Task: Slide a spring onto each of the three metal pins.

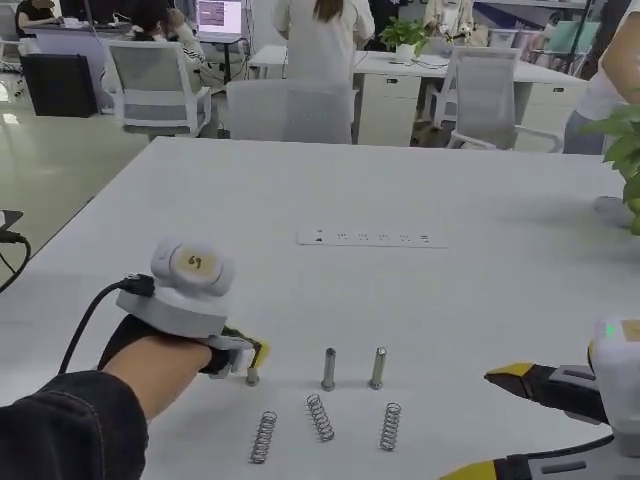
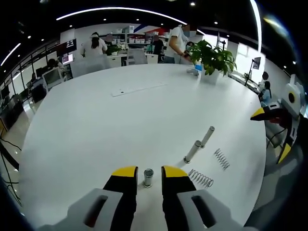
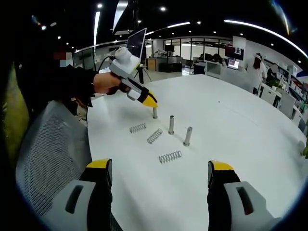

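Head view, left hand-held gripper [image 1: 254, 358], jaws parted astride half-hidden pin [image 1: 252, 378], right hand-held gripper [image 1: 470, 425] spread wide, cut off by edge

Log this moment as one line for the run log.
left gripper: open, jaws astride leftmost pin | right gripper: open, empty | springs: three, lying on table | pins: all bare

Right gripper [image 1: 470, 424] cut off, head view corner.

Left gripper [image 2: 149, 174] — jaws narrowly parted, tips angled down, sleeved forearm [image 1: 70, 420] extended. Right gripper [image 3: 160, 167] — jaws spread wide, level.
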Action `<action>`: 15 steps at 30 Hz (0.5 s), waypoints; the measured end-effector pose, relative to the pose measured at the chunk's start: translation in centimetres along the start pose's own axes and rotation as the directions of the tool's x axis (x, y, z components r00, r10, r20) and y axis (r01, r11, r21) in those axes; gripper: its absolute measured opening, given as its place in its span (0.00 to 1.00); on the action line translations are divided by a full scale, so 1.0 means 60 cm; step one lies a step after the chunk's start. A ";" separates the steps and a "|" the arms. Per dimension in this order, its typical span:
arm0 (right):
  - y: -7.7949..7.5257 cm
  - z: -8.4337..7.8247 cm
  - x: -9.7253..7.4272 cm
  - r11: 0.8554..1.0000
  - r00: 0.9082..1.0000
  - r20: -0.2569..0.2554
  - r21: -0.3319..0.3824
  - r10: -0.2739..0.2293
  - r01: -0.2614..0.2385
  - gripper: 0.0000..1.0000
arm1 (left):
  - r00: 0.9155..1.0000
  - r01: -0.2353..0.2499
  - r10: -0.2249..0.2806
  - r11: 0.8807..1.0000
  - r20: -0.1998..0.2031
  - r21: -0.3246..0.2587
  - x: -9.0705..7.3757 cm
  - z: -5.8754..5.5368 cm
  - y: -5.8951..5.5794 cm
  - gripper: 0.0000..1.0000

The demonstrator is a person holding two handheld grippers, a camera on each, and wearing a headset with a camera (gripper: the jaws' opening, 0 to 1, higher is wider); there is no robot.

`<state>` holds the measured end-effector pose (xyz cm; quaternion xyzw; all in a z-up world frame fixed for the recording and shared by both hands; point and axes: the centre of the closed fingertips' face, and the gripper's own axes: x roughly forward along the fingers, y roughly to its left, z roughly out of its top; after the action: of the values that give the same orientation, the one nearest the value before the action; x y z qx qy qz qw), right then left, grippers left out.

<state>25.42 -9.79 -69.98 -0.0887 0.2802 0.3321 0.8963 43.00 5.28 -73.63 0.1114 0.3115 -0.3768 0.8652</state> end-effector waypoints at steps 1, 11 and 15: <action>0.000 0.000 0.000 1.000 1.000 0.000 0.000 0.000 0.000 0.81 | 1.000 0.000 0.000 1.000 0.003 -0.002 0.000 0.001 0.000 0.15; 0.000 0.002 -0.001 1.000 1.000 0.002 -0.003 0.000 0.000 0.81 | 0.999 -0.013 0.014 1.000 0.034 -0.017 -0.010 0.010 0.003 0.24; 0.000 0.002 -0.001 1.000 1.000 0.003 -0.003 0.000 0.000 0.81 | 0.999 -0.013 0.014 1.000 0.050 -0.024 -0.018 0.014 0.002 0.24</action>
<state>25.46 -9.79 -69.85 -0.0893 0.2785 0.3326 0.8966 42.90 5.65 -72.31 0.0940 0.2934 -0.3699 0.8765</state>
